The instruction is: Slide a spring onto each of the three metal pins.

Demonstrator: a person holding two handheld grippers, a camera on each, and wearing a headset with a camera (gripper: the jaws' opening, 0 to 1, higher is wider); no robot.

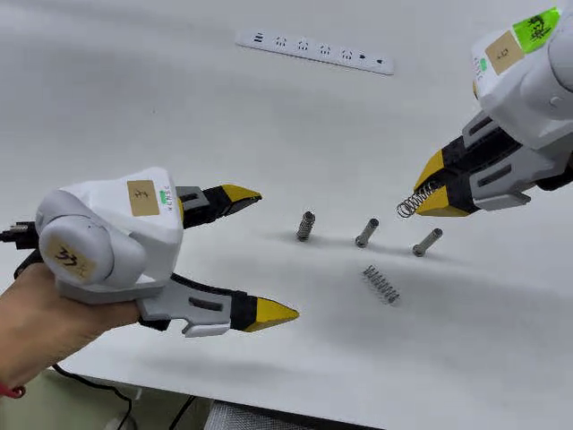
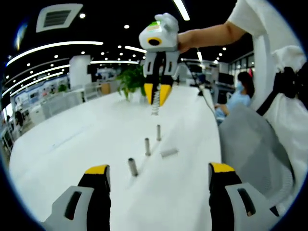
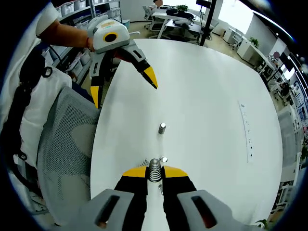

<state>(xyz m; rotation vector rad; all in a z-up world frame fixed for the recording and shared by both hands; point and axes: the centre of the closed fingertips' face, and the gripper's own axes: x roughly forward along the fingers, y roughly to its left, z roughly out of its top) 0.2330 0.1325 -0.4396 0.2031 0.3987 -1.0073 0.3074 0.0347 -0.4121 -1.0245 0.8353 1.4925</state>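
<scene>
spring first: the held spring (image 1: 414, 202) is pinched tight in the tips of the right gripper (image 1: 436, 190) in the head view. it pokes out down and to the left, up in the air over the three pins (image 1: 366, 233) that stand in a row on the white table (image 1: 179, 107). the right-end pin (image 1: 427, 242) is the closest one, just below it. the left-end pin (image 1: 306, 226) looks ribbed, so i think it has a spring on already. a loose spring (image 1: 381, 284) lies flat near the pins. the left gripper (image 1: 273, 253) is wide open, holds nothing, and is well off to the left. in the left gripper view the held spring (image 2: 155, 107) hangs up and down right over the far pin (image 2: 159, 132), not touching it. in the right gripper view the held spring (image 3: 154, 171) is seen end on, with a pin top (image 3: 164, 159) just past it, so i think the next move is to line up and go down.
</scene>
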